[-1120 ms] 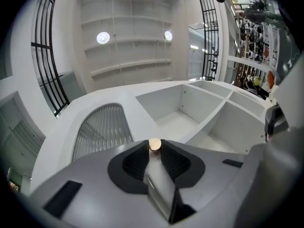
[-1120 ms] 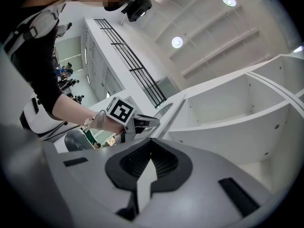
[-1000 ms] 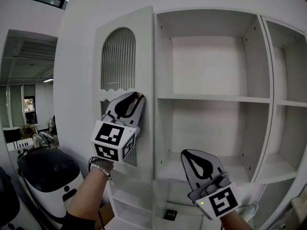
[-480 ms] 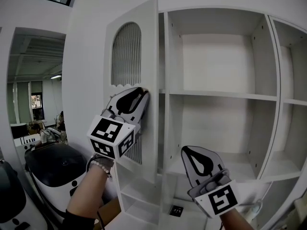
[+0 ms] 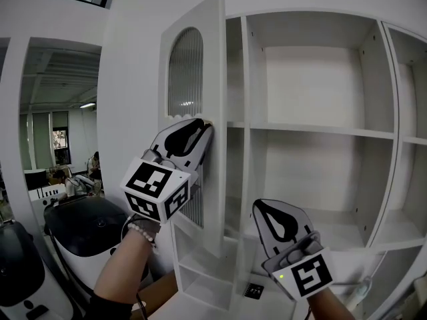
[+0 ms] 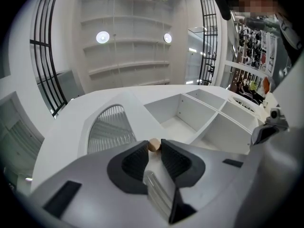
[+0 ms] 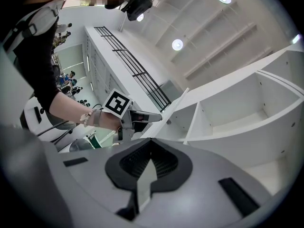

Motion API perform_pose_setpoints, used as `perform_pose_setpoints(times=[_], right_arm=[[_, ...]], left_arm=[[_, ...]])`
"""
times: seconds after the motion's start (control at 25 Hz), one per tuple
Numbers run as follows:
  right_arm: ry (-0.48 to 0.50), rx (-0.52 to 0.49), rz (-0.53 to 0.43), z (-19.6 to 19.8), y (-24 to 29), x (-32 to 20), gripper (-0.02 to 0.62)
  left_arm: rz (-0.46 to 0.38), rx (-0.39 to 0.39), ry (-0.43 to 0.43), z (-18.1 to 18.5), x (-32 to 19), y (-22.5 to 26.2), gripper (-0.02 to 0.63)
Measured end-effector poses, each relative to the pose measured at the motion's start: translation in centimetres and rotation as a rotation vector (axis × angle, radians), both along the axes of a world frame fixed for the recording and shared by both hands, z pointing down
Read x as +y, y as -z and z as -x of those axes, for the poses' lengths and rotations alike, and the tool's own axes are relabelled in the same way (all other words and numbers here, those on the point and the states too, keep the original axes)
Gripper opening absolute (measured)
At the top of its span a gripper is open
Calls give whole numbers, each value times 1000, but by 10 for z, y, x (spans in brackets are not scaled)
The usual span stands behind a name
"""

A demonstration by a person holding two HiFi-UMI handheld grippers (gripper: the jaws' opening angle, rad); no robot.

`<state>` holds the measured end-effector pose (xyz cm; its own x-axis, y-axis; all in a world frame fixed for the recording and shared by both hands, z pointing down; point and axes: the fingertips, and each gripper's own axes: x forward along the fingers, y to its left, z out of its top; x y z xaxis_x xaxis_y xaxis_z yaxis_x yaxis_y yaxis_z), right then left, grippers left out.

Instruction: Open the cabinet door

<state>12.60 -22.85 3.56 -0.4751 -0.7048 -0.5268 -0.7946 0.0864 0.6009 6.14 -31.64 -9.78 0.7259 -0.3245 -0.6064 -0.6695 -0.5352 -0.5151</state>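
The white cabinet door (image 5: 193, 79), with an arched ribbed-glass window, stands swung out from the cabinet (image 5: 320, 131), nearly edge-on in the head view. My left gripper (image 5: 204, 127) is shut on the door's small round wooden knob (image 6: 154, 145), which sits pinched between the two dark pads in the left gripper view. The door panel (image 6: 110, 129) stretches away beyond the jaws. My right gripper (image 5: 265, 210) hangs lower right in front of the open shelves, shut with nothing in it; its tips (image 7: 151, 144) meet in the right gripper view.
The cabinet's open compartments hold nothing. A black-and-white machine (image 5: 87, 229) stands at the lower left, beside the door's swing. A small black item (image 5: 253, 290) lies on the bottom shelf, and a cable (image 5: 360, 289) runs at the lower right.
The door has swung further out from the cabinet with my left gripper on the knob. More of the left shelf column now shows behind it. The right gripper has hardly shifted in the view.
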Motion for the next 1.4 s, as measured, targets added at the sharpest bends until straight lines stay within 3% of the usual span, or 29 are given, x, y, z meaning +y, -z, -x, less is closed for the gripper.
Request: perform_pose_setpoints(times=[0.32, 1.04, 1.4], right_arm=[[36, 12, 4, 18, -1, -1, -3], [112, 39, -12, 61, 2, -2, -2], [149, 44, 0, 75, -2, -11, -2]], left_arm=[[0, 19, -19, 22, 11, 1, 81], [-62, 32, 51, 88, 30, -1, 81], [-74, 80, 86, 122, 34, 0, 78]])
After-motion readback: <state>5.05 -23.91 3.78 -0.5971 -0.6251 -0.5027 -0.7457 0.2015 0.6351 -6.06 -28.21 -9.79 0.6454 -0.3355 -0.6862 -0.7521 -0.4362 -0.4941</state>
